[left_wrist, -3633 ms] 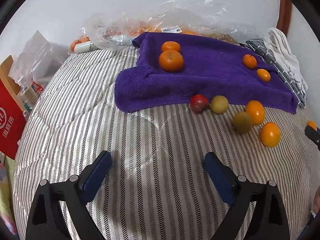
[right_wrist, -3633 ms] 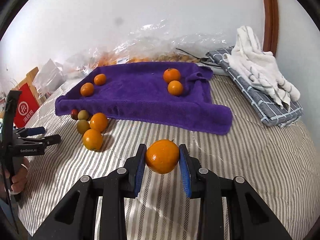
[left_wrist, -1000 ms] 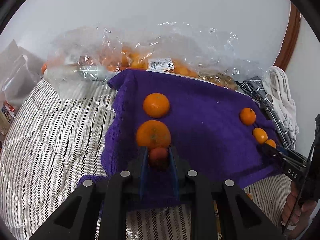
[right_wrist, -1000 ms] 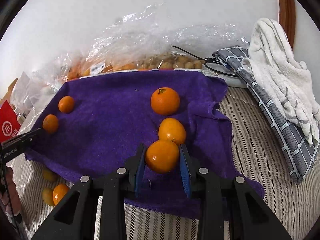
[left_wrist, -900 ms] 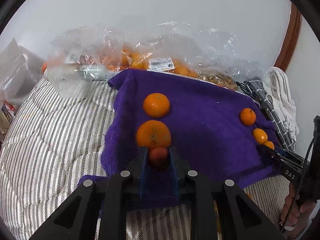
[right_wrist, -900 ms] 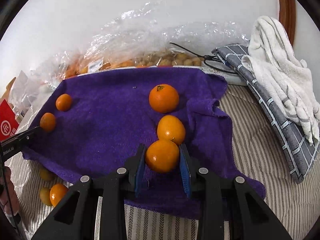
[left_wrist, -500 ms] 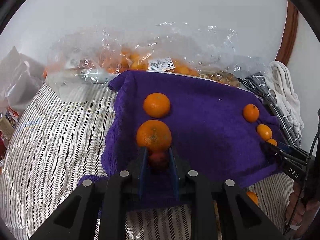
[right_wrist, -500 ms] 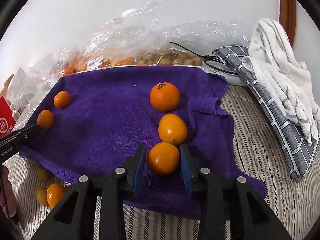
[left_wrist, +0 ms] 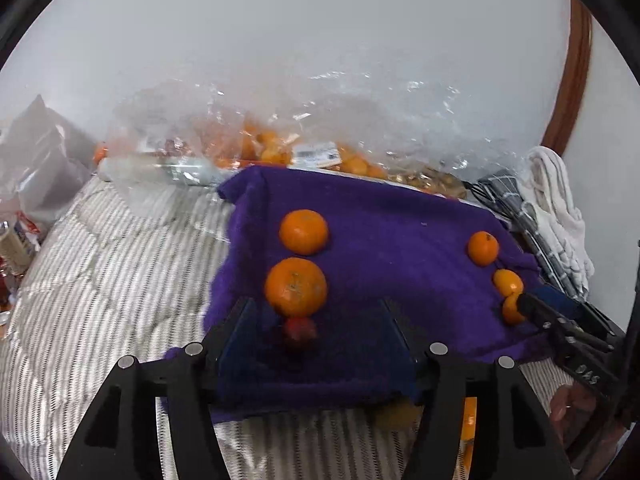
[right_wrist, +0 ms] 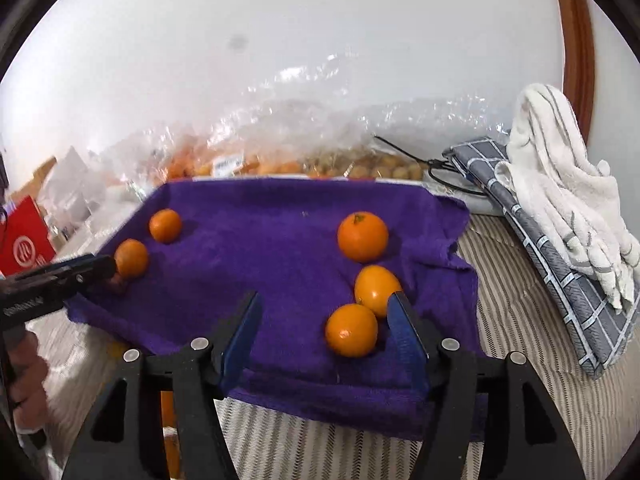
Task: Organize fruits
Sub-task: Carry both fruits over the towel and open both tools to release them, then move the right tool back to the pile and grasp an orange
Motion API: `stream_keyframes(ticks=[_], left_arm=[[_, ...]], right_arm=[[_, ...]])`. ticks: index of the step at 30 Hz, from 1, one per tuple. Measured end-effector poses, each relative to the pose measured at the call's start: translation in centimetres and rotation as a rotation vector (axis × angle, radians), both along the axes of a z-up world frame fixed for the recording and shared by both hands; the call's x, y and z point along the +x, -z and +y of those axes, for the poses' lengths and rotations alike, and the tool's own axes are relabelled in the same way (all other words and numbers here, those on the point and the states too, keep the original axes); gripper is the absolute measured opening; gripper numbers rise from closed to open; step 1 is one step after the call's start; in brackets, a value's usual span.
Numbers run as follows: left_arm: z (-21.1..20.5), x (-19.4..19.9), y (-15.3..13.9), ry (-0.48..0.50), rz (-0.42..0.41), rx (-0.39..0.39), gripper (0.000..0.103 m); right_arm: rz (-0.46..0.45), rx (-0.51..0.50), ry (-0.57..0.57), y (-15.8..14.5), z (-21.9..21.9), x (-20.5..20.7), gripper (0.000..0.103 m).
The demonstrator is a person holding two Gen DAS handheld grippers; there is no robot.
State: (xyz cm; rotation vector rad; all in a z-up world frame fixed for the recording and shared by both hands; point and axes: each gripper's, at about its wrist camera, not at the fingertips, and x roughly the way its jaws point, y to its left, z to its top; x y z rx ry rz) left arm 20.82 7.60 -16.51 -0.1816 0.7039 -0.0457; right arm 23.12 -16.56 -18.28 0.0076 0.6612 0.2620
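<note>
My left gripper [left_wrist: 318,328] stands wide over the purple towel [left_wrist: 392,240], only a small red fruit [left_wrist: 300,330] between its fingers; a big orange [left_wrist: 296,286] blocks straight ahead. The towel's middle is bare. At right, my right gripper [right_wrist: 324,320] has an orange [right_wrist: 351,330] inside, another [right_wrist: 376,289] just behind.

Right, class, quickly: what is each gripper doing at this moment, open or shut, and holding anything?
Left gripper: open, holding nothing; the small red fruit lies between its fingers.
Right gripper: open, holding nothing; an orange sits between its fingers.
</note>
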Motion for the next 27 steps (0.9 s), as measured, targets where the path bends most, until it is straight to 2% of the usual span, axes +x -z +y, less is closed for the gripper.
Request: stream_keyframes(ticks=[5,7,12,16,20,22,25,27], left_arm=[[1.2,-0.5,-0.7,-0.025,-0.034,-0.047,0.059],[1.4,-0.9,-1.0,-0.021,-0.054,-0.059,0.059],[1.4,-2.1,-1.3,-0.042,-0.107,-0.012,0.059],[1.4,-2.9,-1.1,-0.037,-0.080,0.000,0.060],[1.2,-5.7,0.1,-0.020,-0.052,0.085,0.060],[1.5,-6.9,0.7,0.002,-0.018,0.091,0.060],[2.7,-8.6,1.7,0.013,0.037,0.028,0.061],[4.2,-10.0,2.3,0.009,0.062,-0.078,0.061]], right_arm=[[-0.018,0.043,0.021,-0.7,-0.4,-0.4,0.064],[0.017,0.043,0.030,-1.2,-0.5,-0.9,0.064],[0.088,0.135,0.034,-2.0,-1.1,-3.7,0.064],[0.117,0.100,0.001,-1.4,0.7,-6.1,0.064],[0.133,0.067,-0.074,-0.6,2.8,-8.0,0.064],[0.138,0.044,-0.117,0.0,3.9,-8.9,0.064],[0.153,0.020,-0.161,0.9,5.2,-9.4,0.064],[0.166,0.006,-0.182,1.7,6.0,-9.5,0.062]])
